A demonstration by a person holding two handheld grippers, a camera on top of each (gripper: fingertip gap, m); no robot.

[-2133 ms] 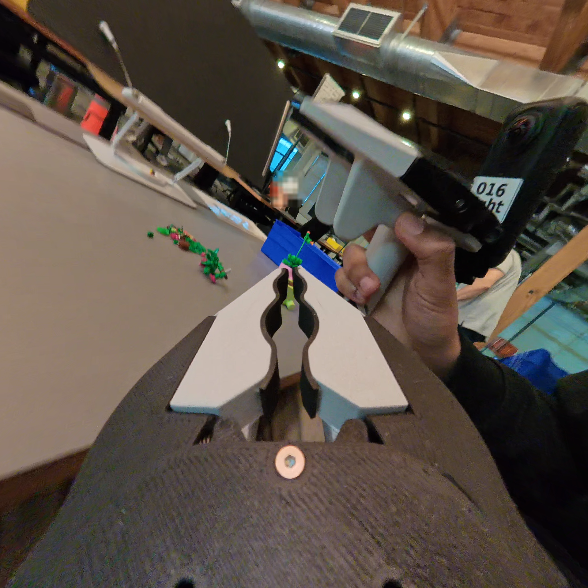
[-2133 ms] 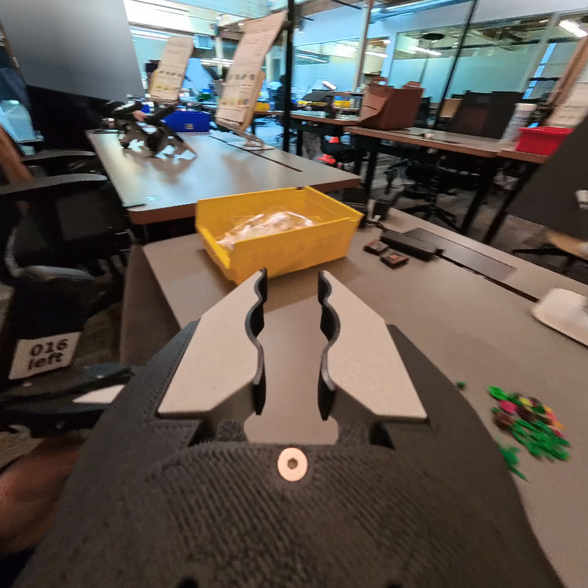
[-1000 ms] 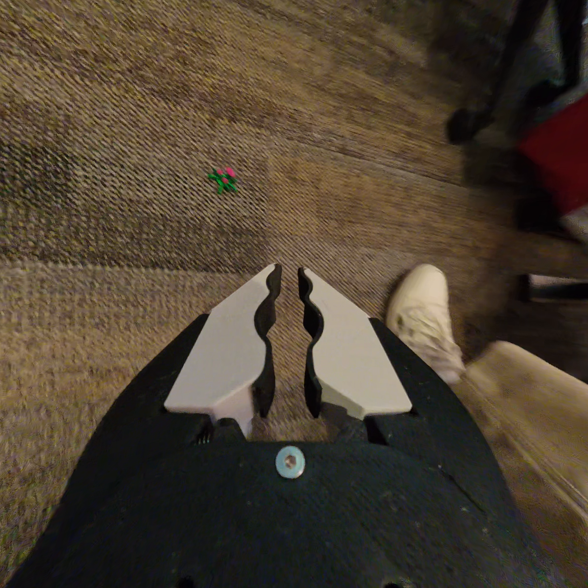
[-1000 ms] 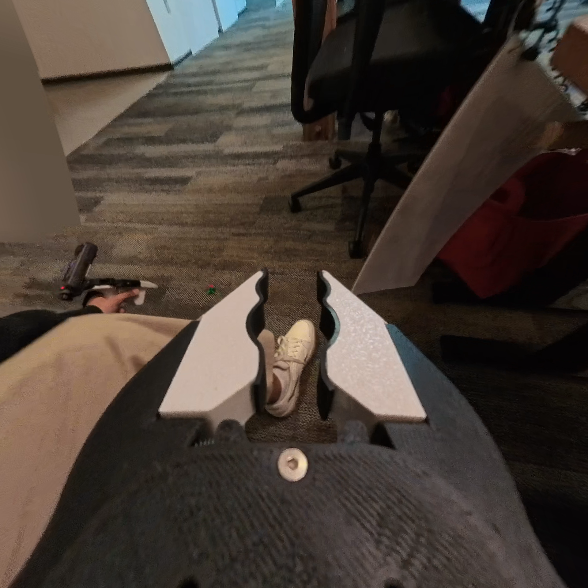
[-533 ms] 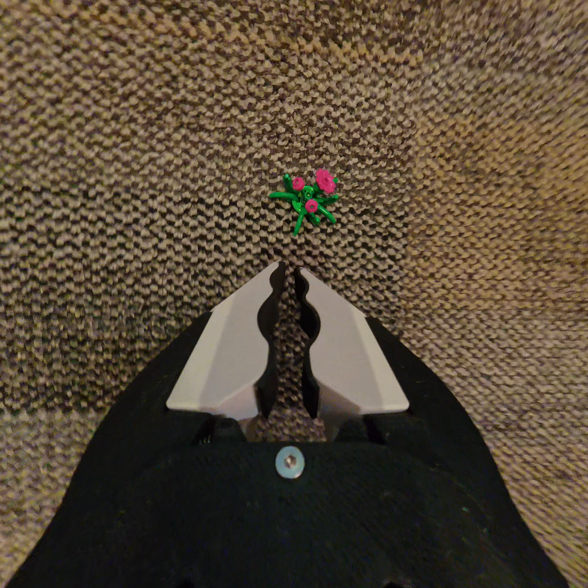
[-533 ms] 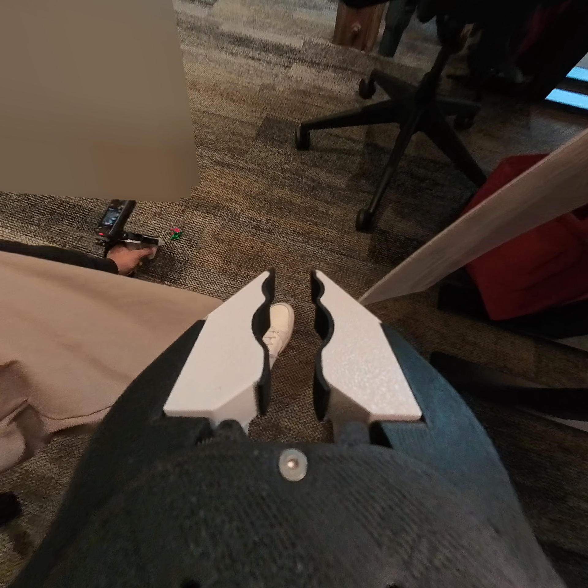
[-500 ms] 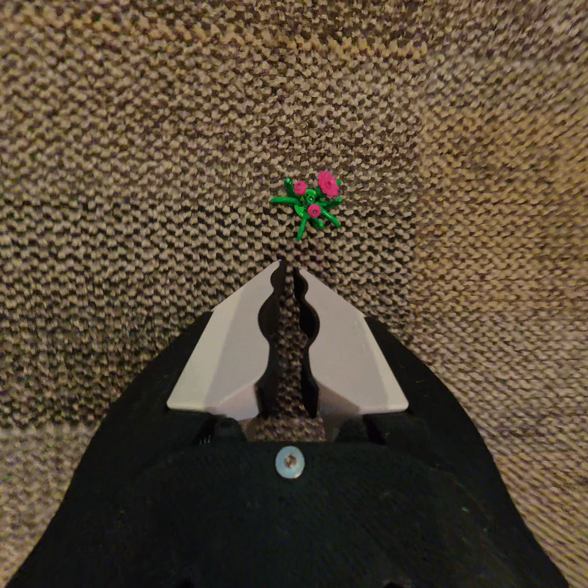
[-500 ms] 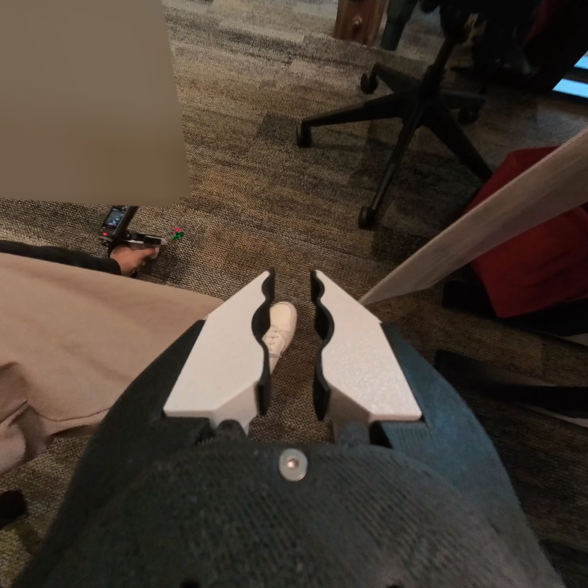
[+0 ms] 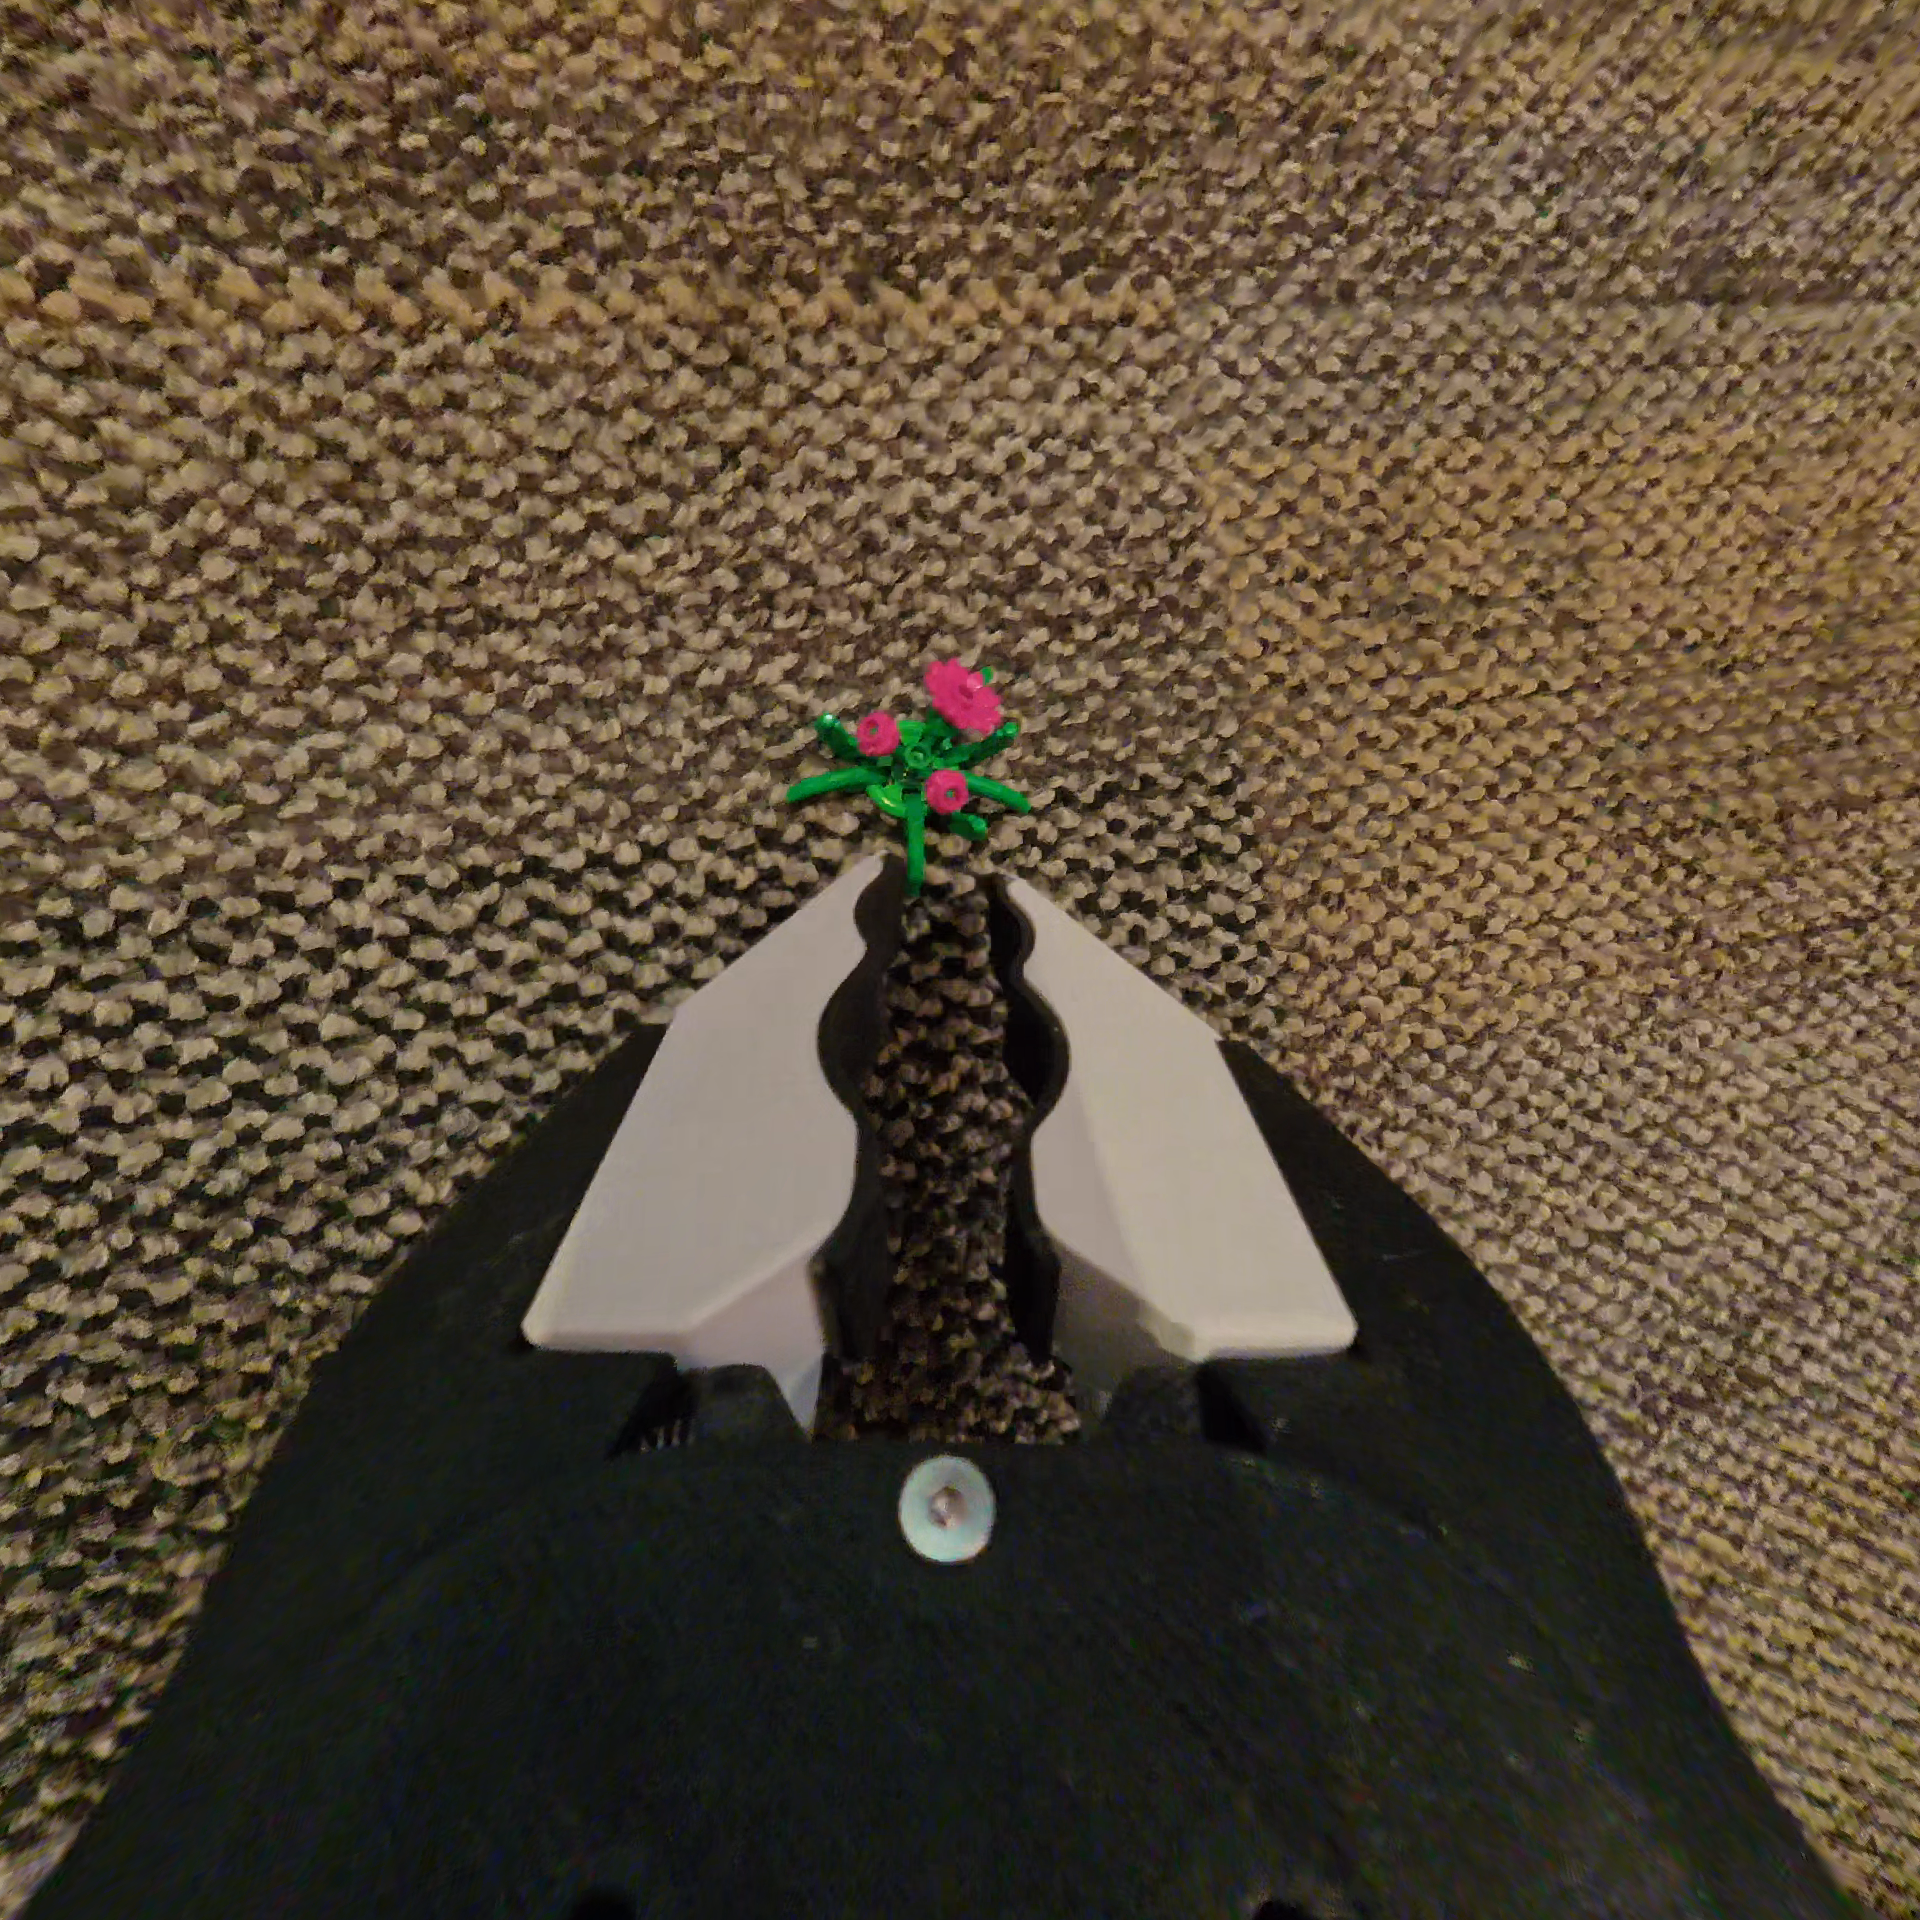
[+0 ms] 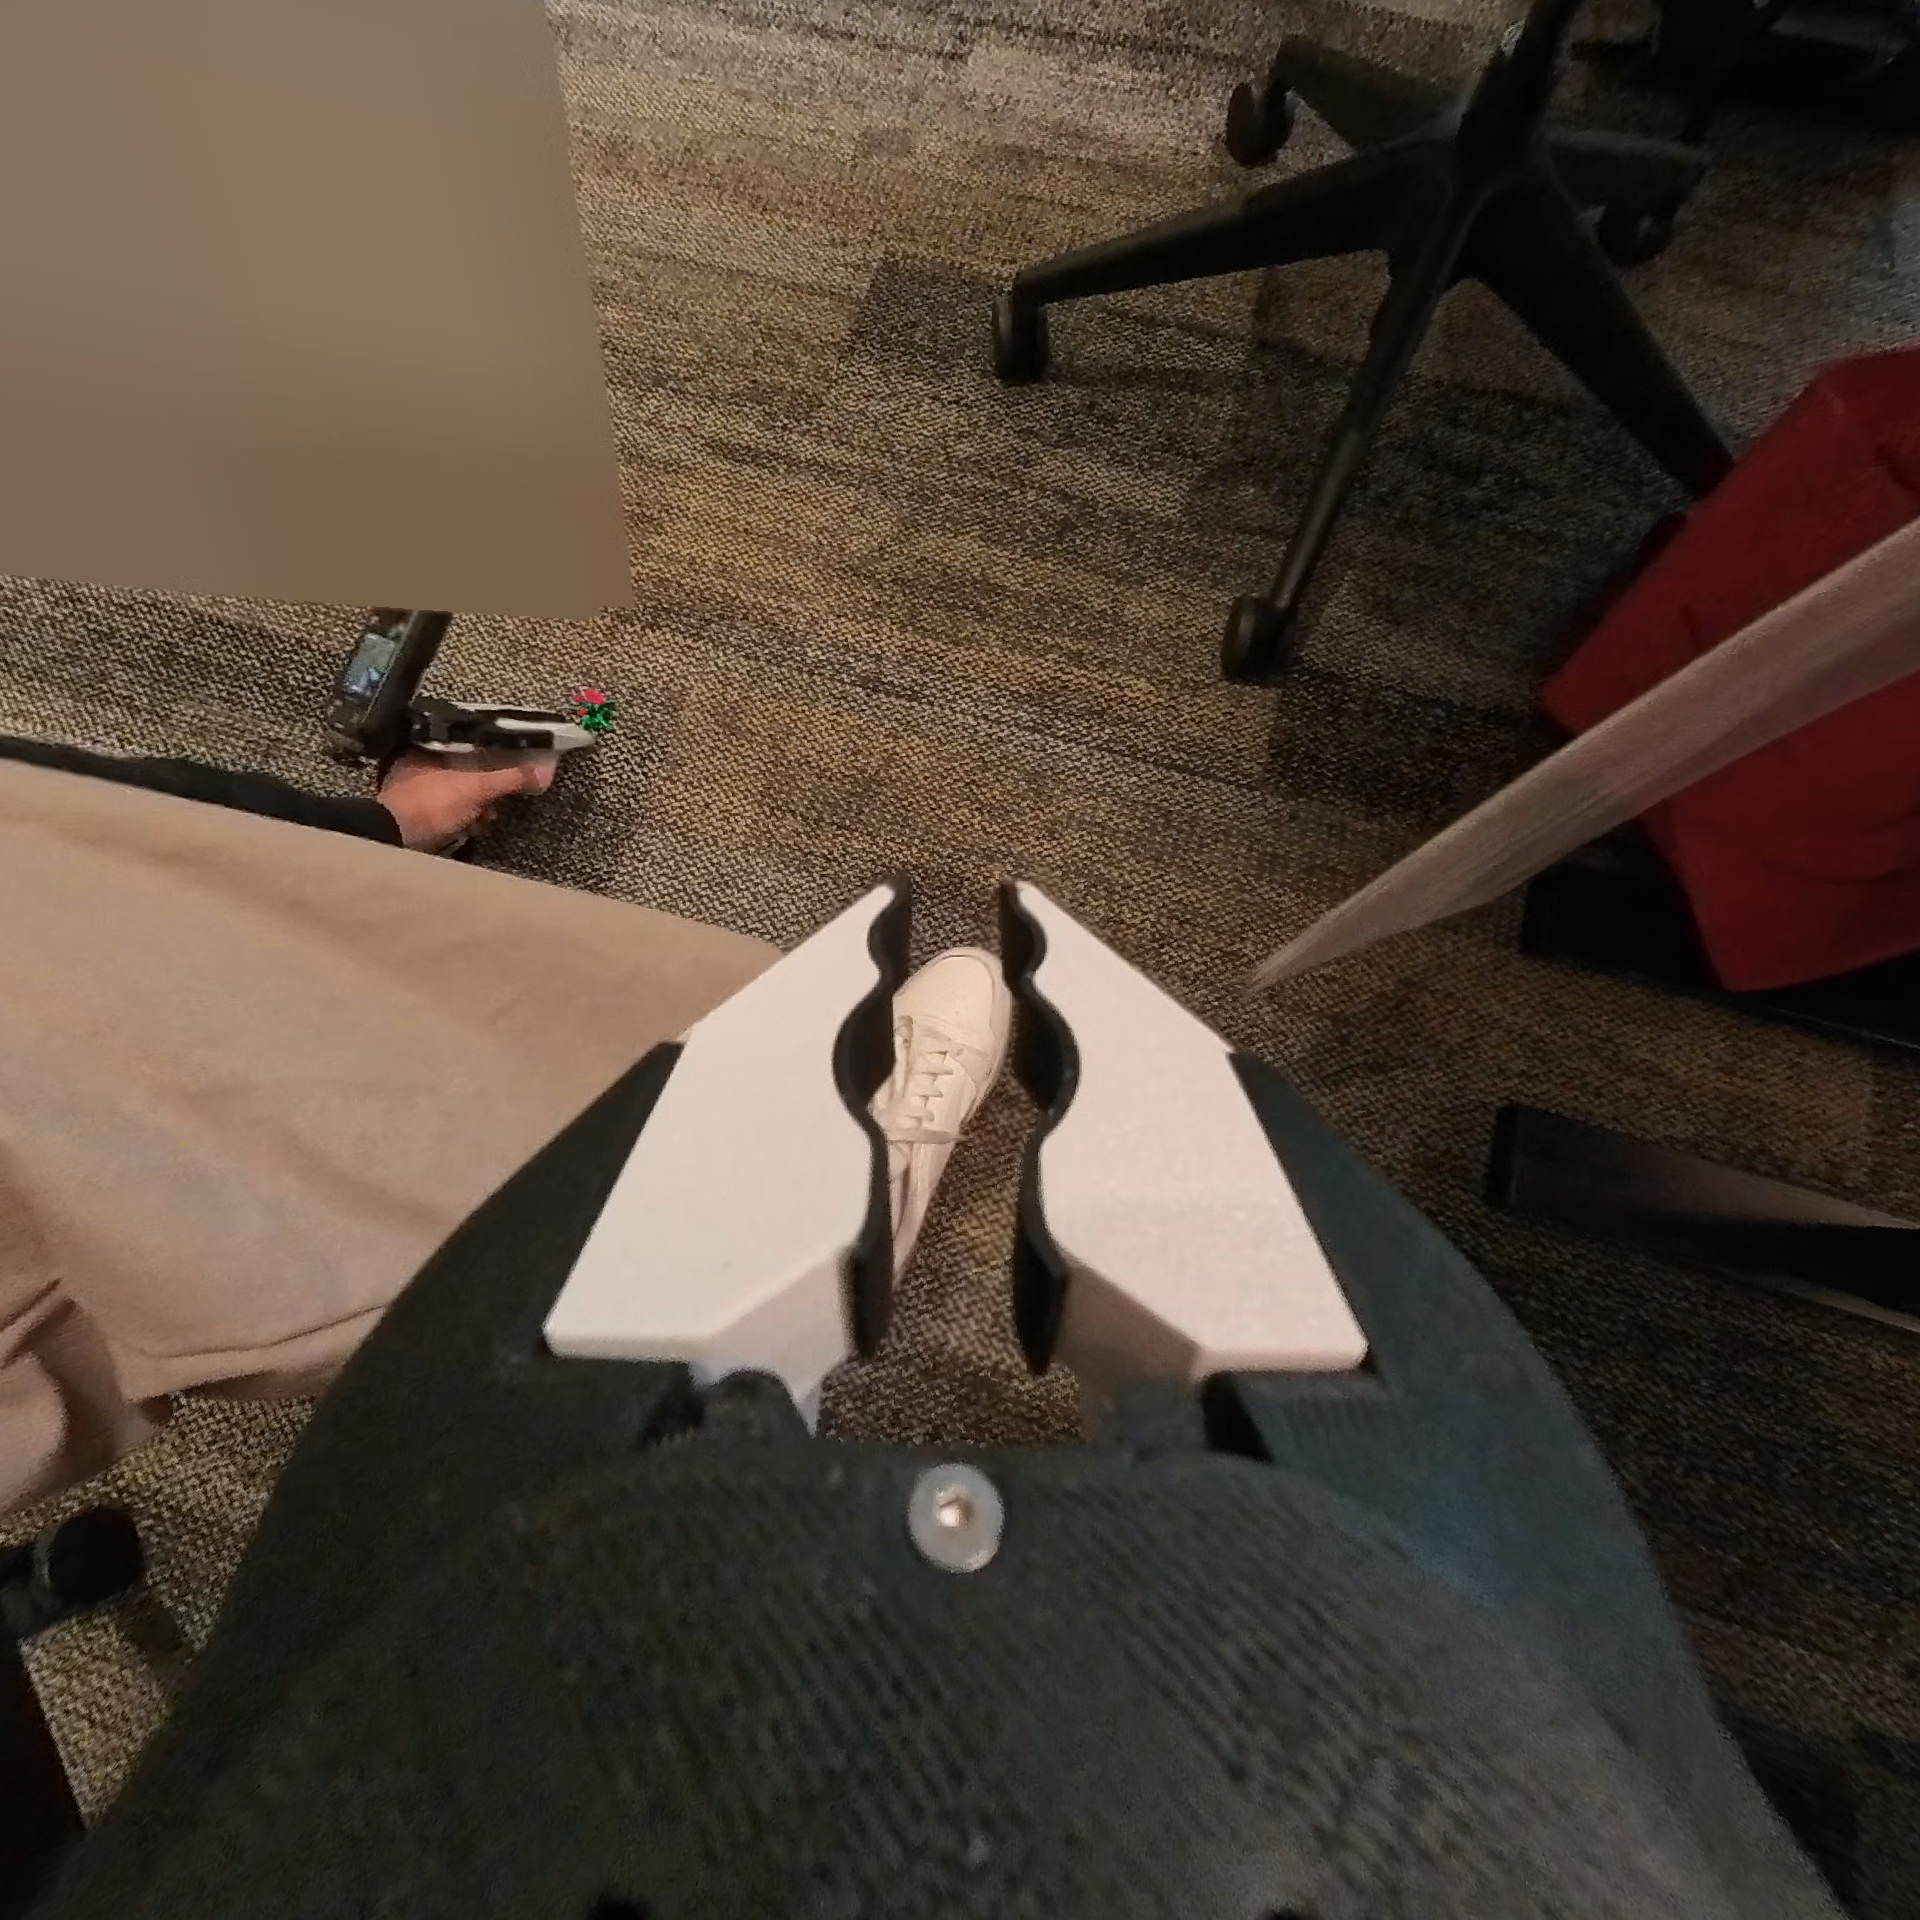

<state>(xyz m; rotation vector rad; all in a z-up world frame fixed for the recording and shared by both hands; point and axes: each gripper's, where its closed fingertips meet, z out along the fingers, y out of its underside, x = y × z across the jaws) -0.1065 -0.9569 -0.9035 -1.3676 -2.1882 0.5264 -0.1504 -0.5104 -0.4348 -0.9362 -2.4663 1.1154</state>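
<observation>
Since half a second ago, left claw point(image 9: 940, 883) has closed in on flower sprig point(image 9: 914, 764) lying on carpet point(image 9: 416, 416), slightly parted, empty; right claw point(image 10: 951, 894) parted, empty, well apart.

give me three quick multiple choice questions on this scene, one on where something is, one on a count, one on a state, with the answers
1. Where does the small green plastic flower sprig lie?
A. on the brown looped carpet, just ahead of the left tongs
B. in a yellow bin
C. on a grey table

2. How many pink blossoms does the sprig show?
A. one
B. three
C. six

3. How do the right tongs stand?
A. shut on the sprig
B. shut on a shoe
C. open and empty

Answers:
1 A: the left wrist view shows the sprig on carpet, its stem reaching the fingertips.
2 B: three pink heads sit among the green leaves.
3 C: a gap shows between the fingers, with a white laced sneaker far below on the floor.
</observation>
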